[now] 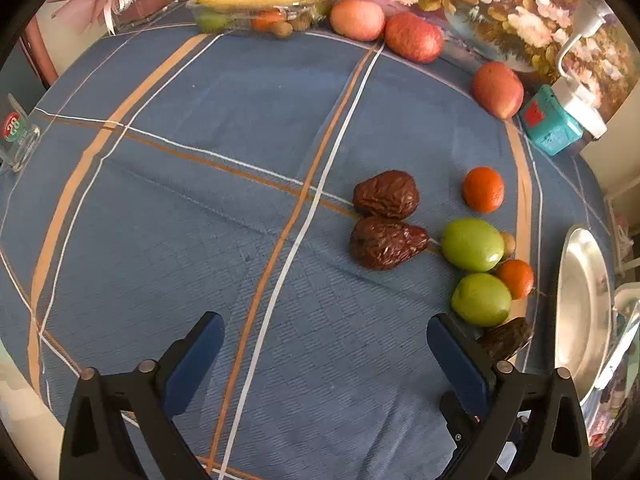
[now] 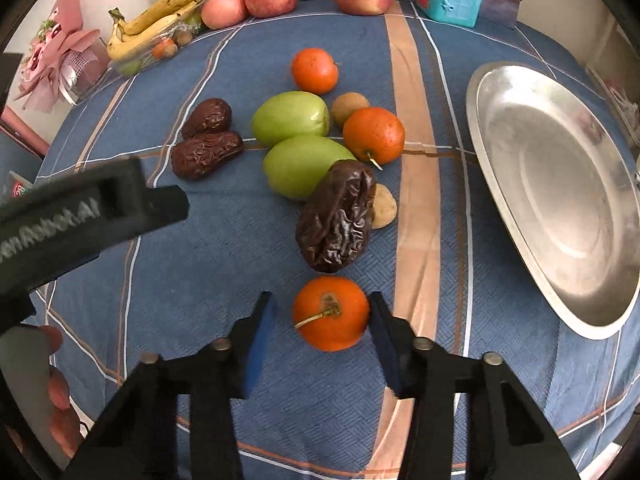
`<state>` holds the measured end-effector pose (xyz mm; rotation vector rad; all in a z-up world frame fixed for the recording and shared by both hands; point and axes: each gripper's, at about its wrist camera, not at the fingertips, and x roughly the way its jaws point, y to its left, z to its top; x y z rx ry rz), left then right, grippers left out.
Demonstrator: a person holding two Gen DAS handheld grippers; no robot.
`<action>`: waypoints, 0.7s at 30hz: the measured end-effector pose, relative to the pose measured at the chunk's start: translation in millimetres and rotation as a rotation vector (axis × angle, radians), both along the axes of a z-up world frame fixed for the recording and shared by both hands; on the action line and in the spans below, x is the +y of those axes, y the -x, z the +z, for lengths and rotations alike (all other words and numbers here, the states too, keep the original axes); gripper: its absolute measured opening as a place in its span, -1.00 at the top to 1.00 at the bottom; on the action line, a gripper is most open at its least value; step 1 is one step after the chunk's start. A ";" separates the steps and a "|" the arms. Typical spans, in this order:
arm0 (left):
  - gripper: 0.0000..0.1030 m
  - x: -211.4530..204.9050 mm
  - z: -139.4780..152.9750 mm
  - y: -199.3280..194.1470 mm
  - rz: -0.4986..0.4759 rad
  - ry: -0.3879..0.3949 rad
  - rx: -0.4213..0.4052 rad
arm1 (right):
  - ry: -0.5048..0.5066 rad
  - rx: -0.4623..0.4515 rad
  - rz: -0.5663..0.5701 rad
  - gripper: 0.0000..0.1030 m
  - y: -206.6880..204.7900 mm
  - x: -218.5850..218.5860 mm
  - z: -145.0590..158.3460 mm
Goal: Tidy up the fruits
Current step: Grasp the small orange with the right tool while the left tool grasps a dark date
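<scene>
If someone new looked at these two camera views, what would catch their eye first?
Probably the small orange citrus fruit with a stem, sitting between the open fingers of the right gripper on the blue plaid tablecloth. Behind it lies a cluster of two green oval fruits, wrinkled dark brown dates and more oranges, with the large empty silver metal platter to its right.

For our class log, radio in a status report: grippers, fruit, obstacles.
Right gripper open, straddling nearest orange, not clamped. Left gripper open, empty, over cloth. Metal tray bare, right of pile. Big date just beyond orange.
</scene>
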<state>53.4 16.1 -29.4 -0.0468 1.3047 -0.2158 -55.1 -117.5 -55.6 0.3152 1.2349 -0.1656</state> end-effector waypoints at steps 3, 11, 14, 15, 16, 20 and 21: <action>-0.98 -0.8 3.4 0.5 0.002 0.020 -0.011 | -0.013 -0.005 -0.017 0.26 2.1 -3.2 0.1; -0.89 -3.1 10.2 -0.6 0.011 0.060 -0.035 | -0.053 -0.056 -0.033 0.27 15.7 -14.0 14.2; -0.74 -15.3 11.8 3.7 -0.054 0.083 -0.039 | -0.046 -0.087 -0.093 0.27 22.9 -30.1 24.0; -0.73 -20.8 12.7 5.8 -0.080 0.094 -0.038 | -0.042 -0.095 -0.121 0.27 25.7 -36.5 26.2; -0.70 -26.0 13.9 7.8 -0.102 0.103 -0.040 | -0.036 -0.102 -0.151 0.27 28.4 -44.6 28.2; -0.55 -49.0 21.0 18.4 -0.204 0.159 -0.051 | 0.028 -0.138 -0.254 0.27 44.0 -70.0 39.9; -0.52 -53.5 21.8 19.9 -0.222 0.175 -0.047 | 0.018 -0.148 -0.280 0.27 48.4 -75.0 41.8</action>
